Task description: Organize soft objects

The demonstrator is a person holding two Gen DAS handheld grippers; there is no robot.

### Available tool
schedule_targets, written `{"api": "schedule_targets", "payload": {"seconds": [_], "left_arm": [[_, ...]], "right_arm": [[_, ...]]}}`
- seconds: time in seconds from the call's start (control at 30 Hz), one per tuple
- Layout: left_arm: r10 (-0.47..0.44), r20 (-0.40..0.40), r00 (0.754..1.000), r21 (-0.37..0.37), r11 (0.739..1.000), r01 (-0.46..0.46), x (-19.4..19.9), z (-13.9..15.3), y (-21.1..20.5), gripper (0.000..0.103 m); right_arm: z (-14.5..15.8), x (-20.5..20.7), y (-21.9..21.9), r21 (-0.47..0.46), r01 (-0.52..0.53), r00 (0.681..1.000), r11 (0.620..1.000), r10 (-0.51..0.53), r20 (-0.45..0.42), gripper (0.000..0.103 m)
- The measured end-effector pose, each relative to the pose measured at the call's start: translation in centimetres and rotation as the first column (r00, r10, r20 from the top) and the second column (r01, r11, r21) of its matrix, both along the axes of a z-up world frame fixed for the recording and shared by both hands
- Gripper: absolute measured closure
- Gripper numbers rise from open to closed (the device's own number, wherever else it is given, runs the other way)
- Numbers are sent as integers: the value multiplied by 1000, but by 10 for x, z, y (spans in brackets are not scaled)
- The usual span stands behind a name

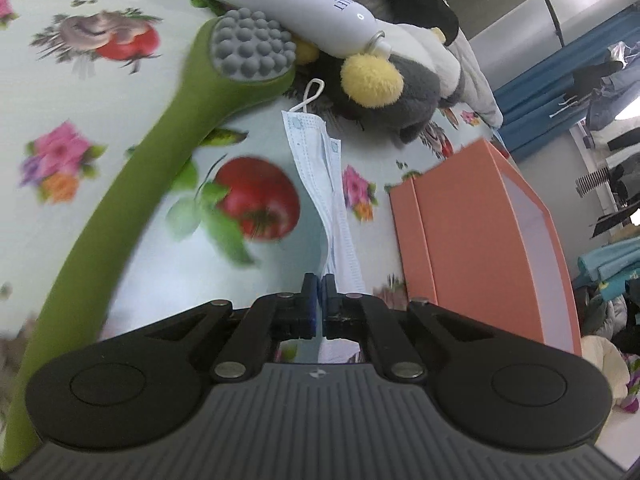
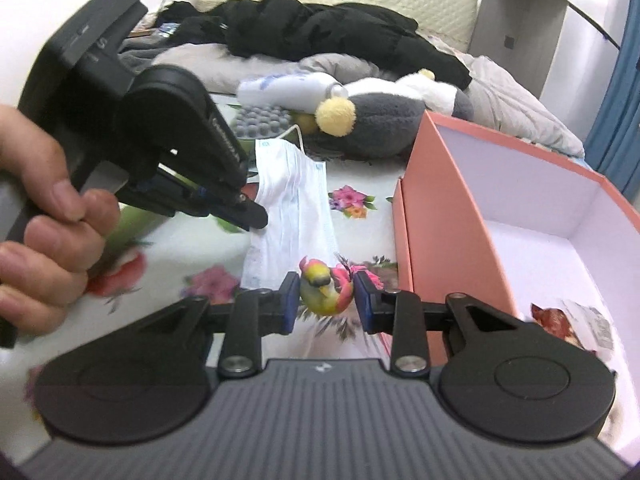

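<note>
The left hand-held gripper (image 1: 319, 300) pinches a face mask (image 1: 320, 168) off the bed's floral sheet (image 1: 100, 92) – the right hand-held gripper (image 2: 326, 300) clamps a small toy bird (image 2: 324, 290) (beside the orange box (image 2: 452, 216)).

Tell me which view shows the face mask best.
The right wrist view: the face mask shows nearly whole, spread broadside, with the left gripper pinching its edge. The left wrist view shows the mask edge-on, as a narrow folded strip running away from the shut fingertips, ear loop at the far end.
</note>
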State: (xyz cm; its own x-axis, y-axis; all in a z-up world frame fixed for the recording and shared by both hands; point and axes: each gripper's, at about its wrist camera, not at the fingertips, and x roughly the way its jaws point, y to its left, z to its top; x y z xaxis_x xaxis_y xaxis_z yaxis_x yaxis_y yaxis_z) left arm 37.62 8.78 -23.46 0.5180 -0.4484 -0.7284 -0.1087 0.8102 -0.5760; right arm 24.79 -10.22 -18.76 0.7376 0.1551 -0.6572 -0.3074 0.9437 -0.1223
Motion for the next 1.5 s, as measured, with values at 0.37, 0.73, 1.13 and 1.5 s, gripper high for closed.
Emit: {"api": "schedule_targets", "payload": {"seconds": [0.37, 0.73, 1.13, 1.5], "left_arm": [[-77, -60, 995, 29, 996, 79, -112, 6, 7, 100], [-90, -103, 991, 105, 989, 101, -182, 10, 36, 100], [-46, -113, 993, 203, 977, 69, -187, 13, 43, 96], [-58, -62, 996, 216, 974, 70, -185, 21, 18, 30]], "right_arm": [[32, -81, -3, 21, -75, 997, 997, 75, 7, 70], [26, -114, -2, 31, -101, 995, 994, 101, -6, 70], [-1, -98, -3, 35, -29, 995, 999, 32, -98, 69], [-4, -106, -19, 132, 80, 977, 988, -51, -205, 47]]}}
